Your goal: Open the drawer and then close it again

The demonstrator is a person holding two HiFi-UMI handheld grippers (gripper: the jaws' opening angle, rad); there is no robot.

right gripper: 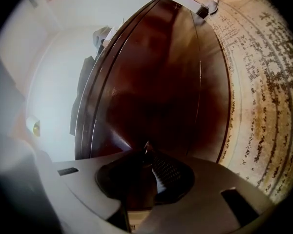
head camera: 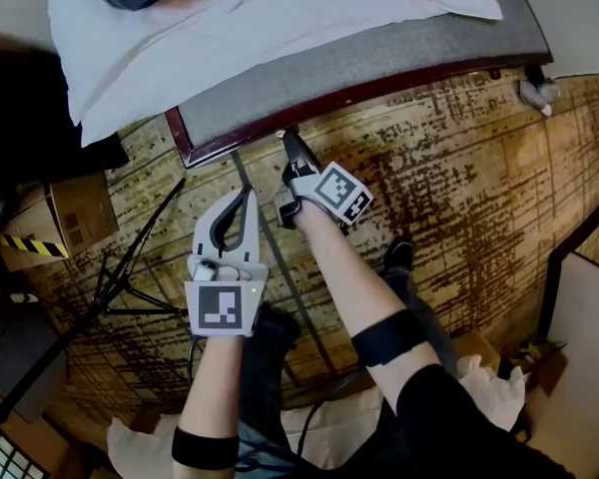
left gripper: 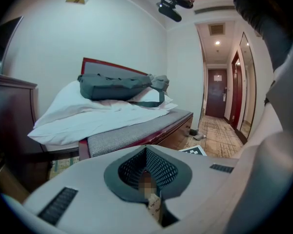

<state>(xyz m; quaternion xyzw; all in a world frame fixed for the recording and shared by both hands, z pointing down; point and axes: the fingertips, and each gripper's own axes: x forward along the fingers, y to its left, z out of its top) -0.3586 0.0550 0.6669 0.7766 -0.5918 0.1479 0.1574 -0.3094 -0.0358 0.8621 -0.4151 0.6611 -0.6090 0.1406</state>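
Note:
The drawer front (right gripper: 161,82) is a dark red wood panel in the side of the bed frame (head camera: 280,126); it fills the right gripper view and looks closed. My right gripper (head camera: 289,146) is pushed up against that panel near the bed's corner. Its jaws (right gripper: 146,152) stand narrow, pinched on a small glinting handle (right gripper: 147,148) at their tips. My left gripper (head camera: 242,194) hangs shut and empty over the floor to the left, short of the bed. In the left gripper view, its shut jaws (left gripper: 146,155) point at the bed.
White bedding (head camera: 230,28) and a grey bag (left gripper: 122,84) lie on the bed. A cardboard box (head camera: 65,213) and black stand legs (head camera: 130,267) are on the floor at left. A slipper (head camera: 539,90) lies by the bed's far corner. A hallway with a door (left gripper: 216,94) runs beyond.

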